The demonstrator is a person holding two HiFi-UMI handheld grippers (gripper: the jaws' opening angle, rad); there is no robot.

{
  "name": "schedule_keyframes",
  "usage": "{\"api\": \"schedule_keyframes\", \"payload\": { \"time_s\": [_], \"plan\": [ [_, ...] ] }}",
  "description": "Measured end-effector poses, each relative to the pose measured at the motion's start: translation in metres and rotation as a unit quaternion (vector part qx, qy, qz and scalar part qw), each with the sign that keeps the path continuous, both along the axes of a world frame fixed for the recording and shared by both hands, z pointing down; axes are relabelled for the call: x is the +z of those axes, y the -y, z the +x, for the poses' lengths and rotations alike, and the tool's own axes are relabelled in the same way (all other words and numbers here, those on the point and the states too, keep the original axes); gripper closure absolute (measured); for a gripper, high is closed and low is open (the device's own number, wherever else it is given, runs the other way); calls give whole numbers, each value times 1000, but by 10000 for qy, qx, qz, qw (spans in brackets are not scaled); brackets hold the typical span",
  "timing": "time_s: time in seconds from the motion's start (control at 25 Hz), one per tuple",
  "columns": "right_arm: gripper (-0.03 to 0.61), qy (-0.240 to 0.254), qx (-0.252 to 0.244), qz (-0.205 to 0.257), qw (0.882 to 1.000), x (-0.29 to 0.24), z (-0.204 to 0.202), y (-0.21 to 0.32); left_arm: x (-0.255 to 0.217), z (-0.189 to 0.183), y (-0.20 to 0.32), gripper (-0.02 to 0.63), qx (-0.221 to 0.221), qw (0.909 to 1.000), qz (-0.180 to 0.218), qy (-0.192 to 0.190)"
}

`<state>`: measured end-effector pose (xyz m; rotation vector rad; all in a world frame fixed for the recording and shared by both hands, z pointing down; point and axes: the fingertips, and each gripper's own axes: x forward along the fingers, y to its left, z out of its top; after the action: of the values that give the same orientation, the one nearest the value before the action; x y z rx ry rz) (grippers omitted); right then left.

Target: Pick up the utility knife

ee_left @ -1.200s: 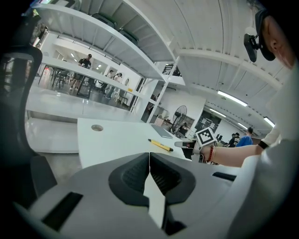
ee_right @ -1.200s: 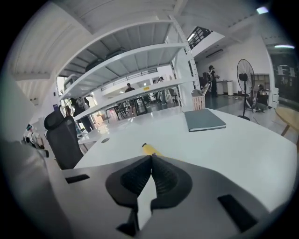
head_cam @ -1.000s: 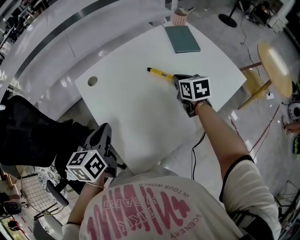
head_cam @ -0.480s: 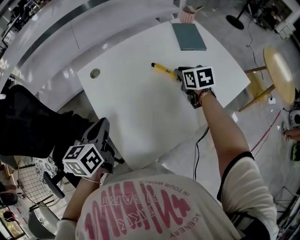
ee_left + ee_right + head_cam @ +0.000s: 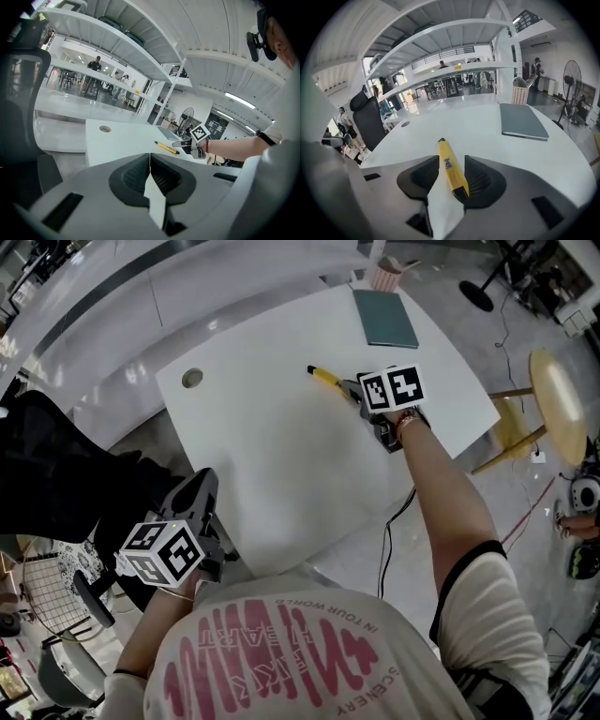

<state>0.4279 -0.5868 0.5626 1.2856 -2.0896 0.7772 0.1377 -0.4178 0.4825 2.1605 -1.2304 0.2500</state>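
Observation:
The yellow utility knife (image 5: 326, 379) lies on the white table (image 5: 272, 446), tip pointing far-left. My right gripper (image 5: 352, 390) is at its near end. In the right gripper view the knife (image 5: 446, 157) lies between the jaws of that gripper (image 5: 452, 180), which are opening. Its rear end rests near the right pad and a gap shows on the left. My left gripper (image 5: 197, 498) hangs off the table's near-left edge, shut with nothing in it (image 5: 150, 157). From there the knife (image 5: 165, 147) shows far off.
A teal notebook (image 5: 384, 317) and a pink ribbed cup (image 5: 384, 277) sit at the table's far corner. A round cable hole (image 5: 192, 378) is at the far left. A black chair (image 5: 56, 484) stands left of the table and a wooden stool (image 5: 553, 390) right.
The right gripper has edged a little farther over the table along the knife's near end. The knife still lies on the table. The left gripper has kept its place.

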Motion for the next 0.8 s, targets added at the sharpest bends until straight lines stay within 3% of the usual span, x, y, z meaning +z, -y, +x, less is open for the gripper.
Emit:
{"api": "schedule_keyframes", "payload": {
  "time_s": [0.16, 0.44, 0.8],
  "plan": [
    [388, -238, -328, -121, 9991, 5, -14, 4, 1, -9, 1, 589, -126, 9999, 2, 13],
    [379, -1076, -773, -211, 9910, 16, -16, 13, 1, -19, 8, 589, -300, 9995, -10, -2],
    [365, -1233, -986, -413, 9866, 24, -23, 18, 5, -28, 11, 589, -407, 9992, 7, 27]
  ]
}}
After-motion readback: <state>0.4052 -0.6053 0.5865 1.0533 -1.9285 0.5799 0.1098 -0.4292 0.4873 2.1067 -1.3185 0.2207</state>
